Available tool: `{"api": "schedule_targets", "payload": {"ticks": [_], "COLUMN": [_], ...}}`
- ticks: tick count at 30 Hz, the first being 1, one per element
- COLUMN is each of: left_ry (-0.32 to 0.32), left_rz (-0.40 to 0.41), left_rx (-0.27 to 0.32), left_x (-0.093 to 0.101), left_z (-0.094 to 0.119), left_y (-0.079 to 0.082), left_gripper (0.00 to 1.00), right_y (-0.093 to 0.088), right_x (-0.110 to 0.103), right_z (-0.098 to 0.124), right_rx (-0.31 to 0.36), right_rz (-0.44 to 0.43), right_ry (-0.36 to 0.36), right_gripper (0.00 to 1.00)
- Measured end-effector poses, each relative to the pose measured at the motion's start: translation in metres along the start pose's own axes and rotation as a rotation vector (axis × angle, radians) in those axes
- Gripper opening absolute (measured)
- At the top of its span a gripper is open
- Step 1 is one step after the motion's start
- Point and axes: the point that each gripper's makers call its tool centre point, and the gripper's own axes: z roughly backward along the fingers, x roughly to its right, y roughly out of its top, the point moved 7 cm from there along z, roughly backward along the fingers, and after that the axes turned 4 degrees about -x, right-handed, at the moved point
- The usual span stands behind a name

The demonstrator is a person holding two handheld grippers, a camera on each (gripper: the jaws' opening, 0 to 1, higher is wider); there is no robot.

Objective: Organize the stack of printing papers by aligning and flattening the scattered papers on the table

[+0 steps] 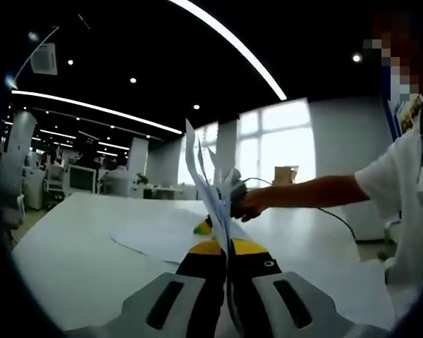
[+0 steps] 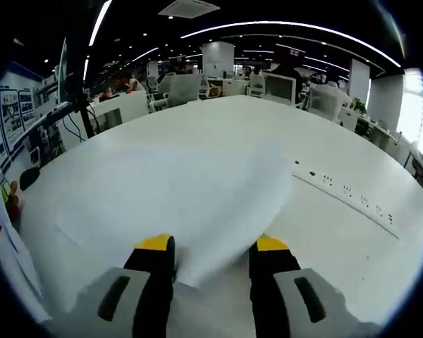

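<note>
Left gripper view: left claw [image 1: 228, 248] clenched on an upright sheaf of papers [image 1: 210, 186], sheets rising edge-on straight ahead of its tips. Just beyond them, a person's hand [image 1: 248, 204] w/ the other gripper comes in from the right. A loose sheet [image 1: 158, 239] lies flat on the white counter [image 1: 77, 253], ahead & left of the claw.

Right gripper view: right claw [image 2: 213, 248] released, jaws spread w/ a big curved sheet [image 2: 218, 204] running up between them & out ahead over the counter; no grip on it.

Step in hand, prob.: gathering scattered sheets into one bundle, alignment not done yet. Next move likely needs the right claw to close on its sheet, bring it over to the held sheaf, then square edges & press flat on the counter.
</note>
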Motion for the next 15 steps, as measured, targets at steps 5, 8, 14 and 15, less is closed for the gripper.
{"api": "schedule_targets", "payload": {"ticks": [5, 8, 14, 15], "left_ry": [-0.001, -0.002, -0.003, -0.004], "left_rz": [0.000, 0.000, 0.000, 0.000], "left_rx": [0.000, 0.000, 0.000, 0.000], "left_x": [0.0001, 0.0004, 0.0008, 0.0008], "left_z": [0.0003, 0.0004, 0.0005, 0.0006], "left_y": [-0.0001, -0.0002, -0.0004, -0.0004], "left_gripper": [0.06, 0.06, 0.06, 0.06], "right_y": [-0.0003, -0.0009, -0.0009, -0.0013], "right_x": [-0.0008, -0.0039, -0.0074, -0.0084], "right_z": [-0.0034, -0.0027, -0.0004, 0.0002], "right_rx": [0.002, 0.003, 0.005, 0.005], "right_rz": [-0.013, -0.011, 0.108, 0.110], "right_ry": [-0.015, -0.015, -0.059, -0.058], "right_gripper": [0.25, 0.21, 0.08, 0.08]}}
